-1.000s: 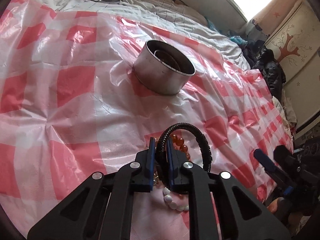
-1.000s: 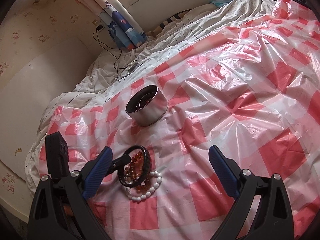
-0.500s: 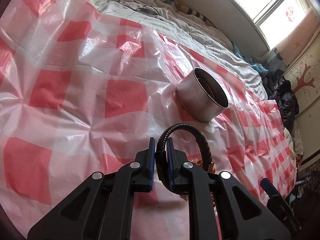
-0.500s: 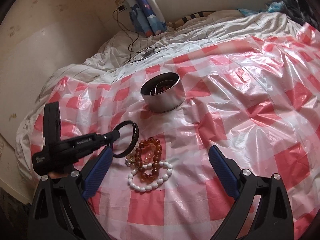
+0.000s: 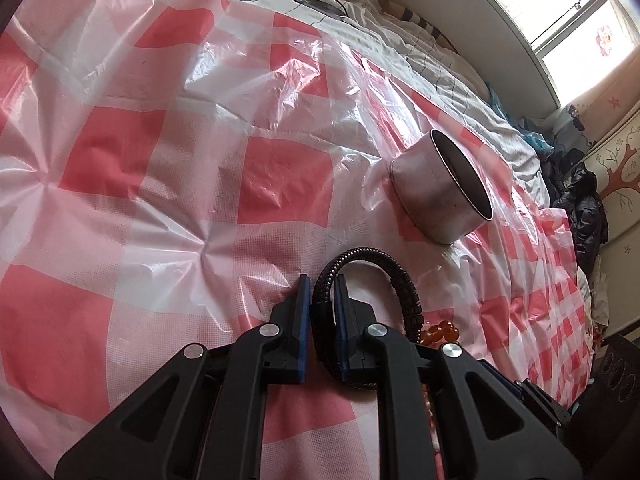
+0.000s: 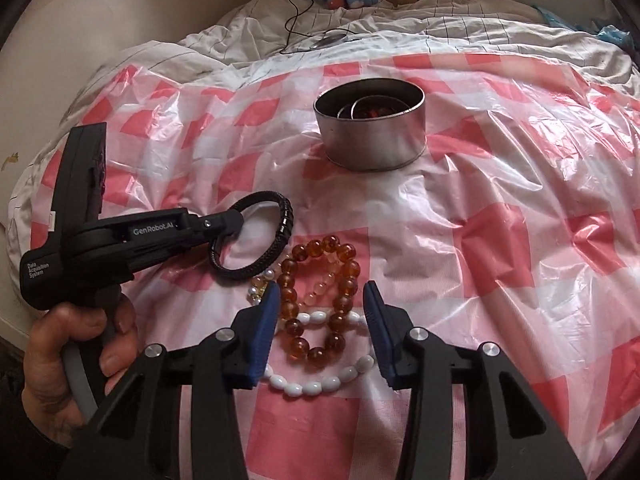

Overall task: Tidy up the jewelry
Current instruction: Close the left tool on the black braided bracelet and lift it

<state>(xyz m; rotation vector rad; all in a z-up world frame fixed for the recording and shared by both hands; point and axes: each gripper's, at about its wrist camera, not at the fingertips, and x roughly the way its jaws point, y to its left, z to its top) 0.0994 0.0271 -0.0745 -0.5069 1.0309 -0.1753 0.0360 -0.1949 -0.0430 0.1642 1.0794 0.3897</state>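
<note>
My left gripper is shut on a black braided bracelet, which it holds just above the sheet. In the right wrist view the left gripper and the bracelet hang left of the bead pile. My right gripper hovers over an amber bead bracelet. Its jaws are closing on either side of the beads and the pads do not touch them. A white bead bracelet lies under the amber one. A round metal tin stands further back with jewelry inside.
A red and white checked plastic sheet covers the bed. A small pale bead string lies by the amber beads. A hand holds the left gripper. A white quilt with a cable lies behind; dark clothes are piled at the right.
The right gripper came down over the bead pile and its jaws narrowed. The left gripper carried the black bracelet off the pile to the left, and the wrist rolled.
</note>
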